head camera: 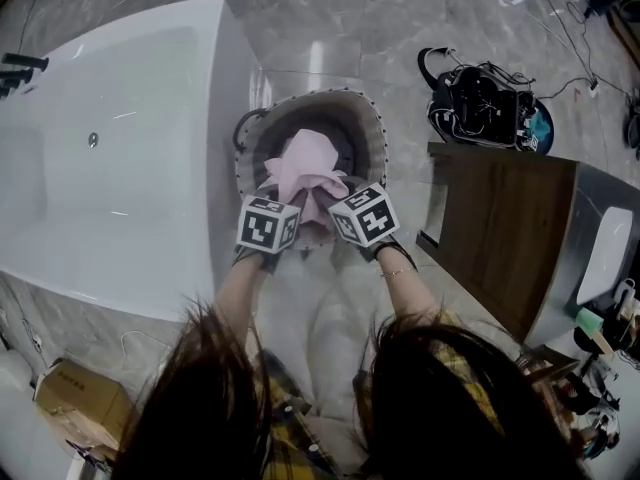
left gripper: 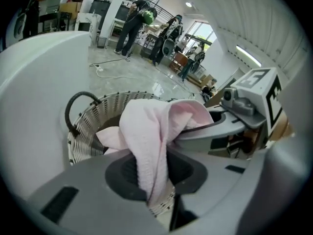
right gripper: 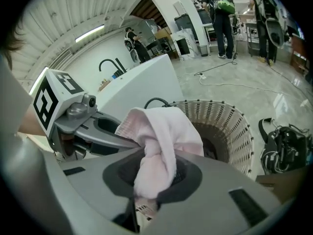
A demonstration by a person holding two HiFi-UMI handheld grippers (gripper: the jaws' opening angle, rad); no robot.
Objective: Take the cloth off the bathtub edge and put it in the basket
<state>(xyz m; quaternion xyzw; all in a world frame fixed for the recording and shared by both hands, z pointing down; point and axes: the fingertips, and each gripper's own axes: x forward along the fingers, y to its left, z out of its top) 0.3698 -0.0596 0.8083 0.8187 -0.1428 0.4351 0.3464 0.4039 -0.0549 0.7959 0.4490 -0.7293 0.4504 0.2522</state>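
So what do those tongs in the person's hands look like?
The left tongs and right tongs are smooth grey plastic with dark insets. Each carries a white cube with black square markers. The right wrist wears a thin bracelet; the shirt is yellow check.

- No words, numbers or brand names could be read anywhere.
- The left marker cube [head camera: 268, 224] and right marker cube [head camera: 365, 214] bore only black-and-white square patterns.
- The cardboard box [head camera: 82, 400] showed no legible print.

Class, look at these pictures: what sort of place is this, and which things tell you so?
Probably a mock bathroom inside a workshop hall: white bathtub, wooden vanity, yet floor cables and people working beyond.
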